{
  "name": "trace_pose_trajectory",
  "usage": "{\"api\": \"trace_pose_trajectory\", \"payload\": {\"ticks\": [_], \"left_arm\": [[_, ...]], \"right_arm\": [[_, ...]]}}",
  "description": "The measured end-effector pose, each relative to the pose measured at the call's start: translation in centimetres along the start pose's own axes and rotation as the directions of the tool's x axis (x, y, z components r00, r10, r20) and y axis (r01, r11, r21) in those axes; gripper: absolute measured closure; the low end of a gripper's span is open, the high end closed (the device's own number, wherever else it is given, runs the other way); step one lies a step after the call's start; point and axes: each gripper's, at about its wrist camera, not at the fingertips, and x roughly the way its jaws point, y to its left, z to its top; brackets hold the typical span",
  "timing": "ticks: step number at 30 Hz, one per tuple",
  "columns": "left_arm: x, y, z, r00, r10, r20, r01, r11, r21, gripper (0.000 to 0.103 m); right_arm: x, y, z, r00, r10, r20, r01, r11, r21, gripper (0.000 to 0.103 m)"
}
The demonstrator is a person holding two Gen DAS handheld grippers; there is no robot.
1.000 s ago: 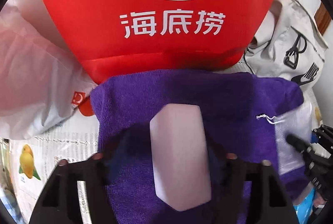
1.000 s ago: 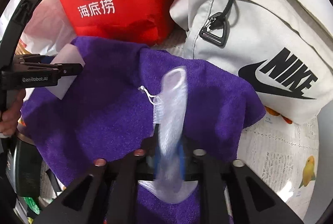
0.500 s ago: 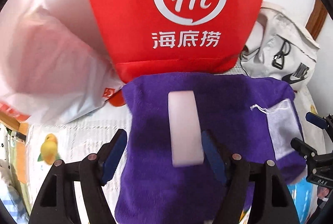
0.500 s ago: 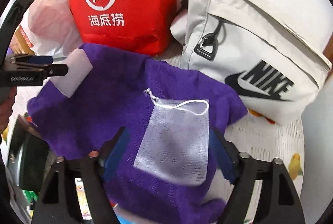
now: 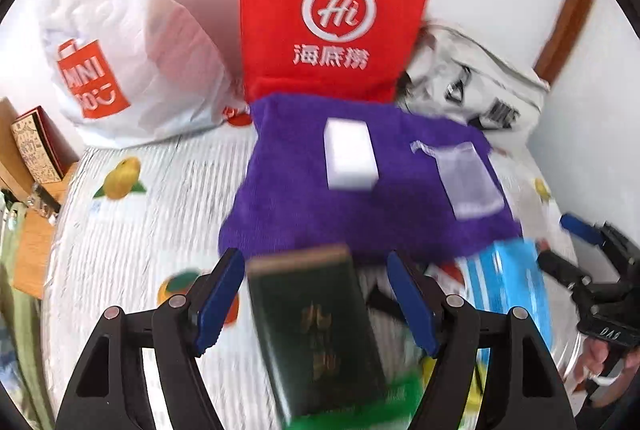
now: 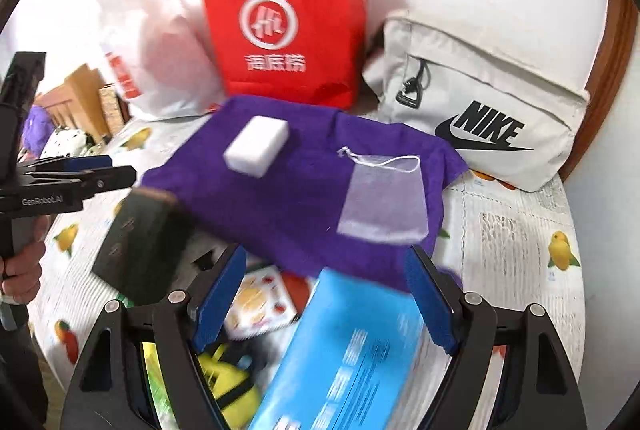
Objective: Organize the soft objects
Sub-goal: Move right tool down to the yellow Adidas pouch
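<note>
A purple towel (image 5: 304, 206) (image 6: 288, 198) lies spread on the fruit-print tablecloth. On it rest a white sponge block (image 5: 350, 160) (image 6: 257, 145) and a sheer drawstring pouch (image 5: 468, 182) (image 6: 382, 204). My left gripper (image 5: 316, 294) is open and empty, pulled back from the towel above a dark green box (image 5: 316, 334). My right gripper (image 6: 324, 294) is open and empty, back over a blue box (image 6: 340, 358). The left gripper also shows in the right wrist view (image 6: 80, 176), and the right gripper in the left wrist view (image 5: 568, 242).
A red paper bag (image 5: 332, 18) (image 6: 288, 18), a white plastic bag (image 5: 120, 42) and a grey Nike bag (image 6: 480, 110) stand behind the towel against the wall. A sticker sheet (image 6: 260, 306) and a yellow-green object (image 6: 224, 382) lie near the front.
Both grippers opened, let go of the sponge and the pouch onto the towel, and drew back toward me. The boxes at the front came into view.
</note>
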Motion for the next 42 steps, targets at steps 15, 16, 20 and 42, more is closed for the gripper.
{"api": "trace_pose_trajectory", "payload": {"ticks": [15,16,20,42], "left_arm": [[-4.4,-1.1,-11.4,0.999,-0.04,-0.019,0.04,0.999,0.002,0.031],[-4.3,-1.0,-12.1,0.999,-0.041,-0.021,0.041,0.999,-0.007,0.031],[-3.9,0.2,-14.9,0.998,-0.052,-0.047,0.051,0.998,-0.034,0.031],[-2.0,5.9,-16.6,0.993,-0.087,-0.079,0.081,0.994,-0.078,0.031]], "right_arm": [[-5.8,5.0,-10.1,0.999,0.027,0.023,-0.028,0.998,0.057,0.022],[-5.9,5.7,-10.9,0.998,0.046,0.03,-0.047,0.998,0.043,0.022],[-5.8,7.7,-13.4,0.997,0.038,0.066,-0.037,0.999,-0.016,0.023],[3.8,11.9,-5.7,0.999,0.008,0.031,-0.006,0.997,-0.083,0.048]]}}
